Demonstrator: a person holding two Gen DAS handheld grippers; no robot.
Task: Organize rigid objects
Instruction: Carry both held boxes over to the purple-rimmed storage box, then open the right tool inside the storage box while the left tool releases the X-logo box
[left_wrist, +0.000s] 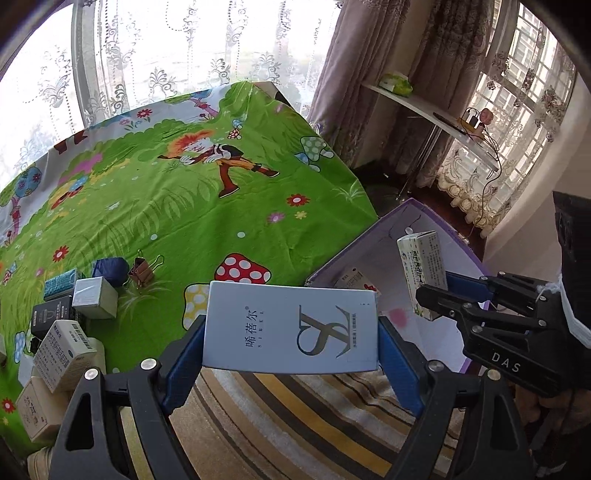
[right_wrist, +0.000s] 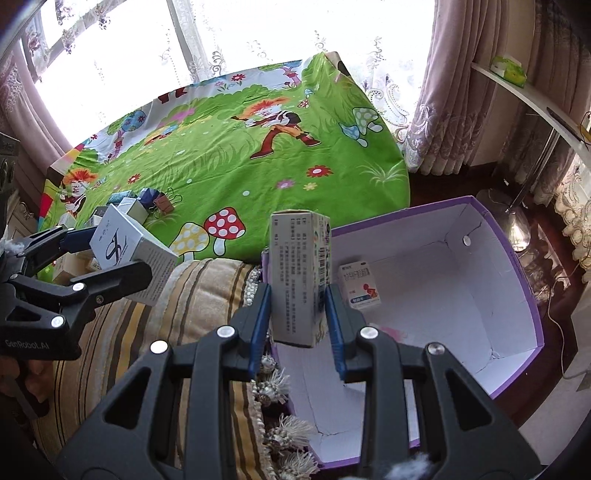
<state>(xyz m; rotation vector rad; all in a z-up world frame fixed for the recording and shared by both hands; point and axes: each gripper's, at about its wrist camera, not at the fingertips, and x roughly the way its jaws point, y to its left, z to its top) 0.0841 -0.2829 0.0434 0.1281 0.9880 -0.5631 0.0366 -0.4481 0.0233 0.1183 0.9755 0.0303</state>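
My left gripper is shut on a wide pale-blue box printed with an "SL" logo, held over the striped cushion. The same box and left gripper show at the left of the right wrist view. My right gripper is shut on a tall white medicine box, upright above the near wall of the purple bin. In the left wrist view that medicine box and the right gripper hang over the bin. One small white carton lies inside the bin.
A green cartoon-print cloth covers the table. Several small boxes, a blue pouch and binder clips cluster at its near left. A white shelf and curtains stand at the right; dark floor lies beyond the bin.
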